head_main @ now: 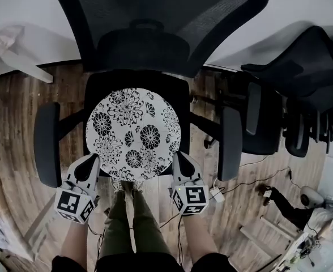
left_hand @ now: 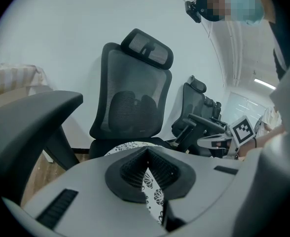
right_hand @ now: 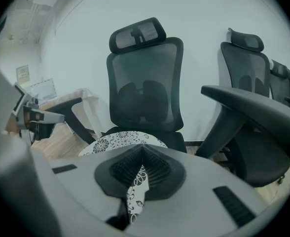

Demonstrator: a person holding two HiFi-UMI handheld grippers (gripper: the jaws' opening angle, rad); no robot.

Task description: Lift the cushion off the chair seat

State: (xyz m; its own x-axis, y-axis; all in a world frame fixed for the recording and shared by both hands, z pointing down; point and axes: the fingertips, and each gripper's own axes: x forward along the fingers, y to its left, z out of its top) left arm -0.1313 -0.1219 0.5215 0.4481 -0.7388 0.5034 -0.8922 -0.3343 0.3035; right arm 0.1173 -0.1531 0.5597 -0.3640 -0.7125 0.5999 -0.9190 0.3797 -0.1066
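Seat [head_main: 176, 90] mostly hid. by cushion [head_main: 133, 134]

Wood plank floor [head_main: 8, 129], plain white wall [right_hand: 204, 19]. Spare black mesh chairs [head_main: 302, 78] stand at the right by the wall. Loose cables [head_main: 252, 182] and a white plug block [head_main: 216, 194] lie on the floor. Ceiling strip light [left_hand: 263, 83] is on.

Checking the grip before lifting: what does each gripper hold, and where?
Both hold the floral cushion by its near edge: left gripper at the left, right gripper at the right.
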